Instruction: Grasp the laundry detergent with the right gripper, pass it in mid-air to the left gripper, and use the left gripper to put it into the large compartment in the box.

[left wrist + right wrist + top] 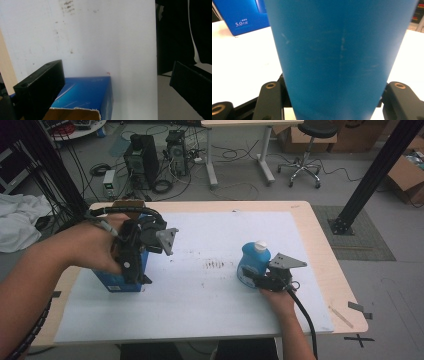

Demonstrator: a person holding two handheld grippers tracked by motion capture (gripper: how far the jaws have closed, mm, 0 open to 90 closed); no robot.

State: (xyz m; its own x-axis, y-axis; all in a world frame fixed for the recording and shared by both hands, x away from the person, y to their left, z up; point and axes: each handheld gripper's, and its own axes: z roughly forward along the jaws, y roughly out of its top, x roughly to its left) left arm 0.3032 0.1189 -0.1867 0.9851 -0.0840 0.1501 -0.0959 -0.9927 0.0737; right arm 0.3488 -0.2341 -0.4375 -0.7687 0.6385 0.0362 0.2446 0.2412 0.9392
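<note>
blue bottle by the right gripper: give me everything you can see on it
The blue bottle stands upright on the white mat, right of centre. It looks like smooth plastic with a rounded shoulder, a white cap and a label patch low on its front. The right gripper view shows faint scuffs on its matte wall. The right gripper has its jaws on either side of the lower body, seemingly clamped. Nothing else touches it.

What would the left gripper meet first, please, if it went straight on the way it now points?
Probably the blue box, lying just ahead, low between its open fingers; past it comes the white mat. Depth is hard to judge.
</note>
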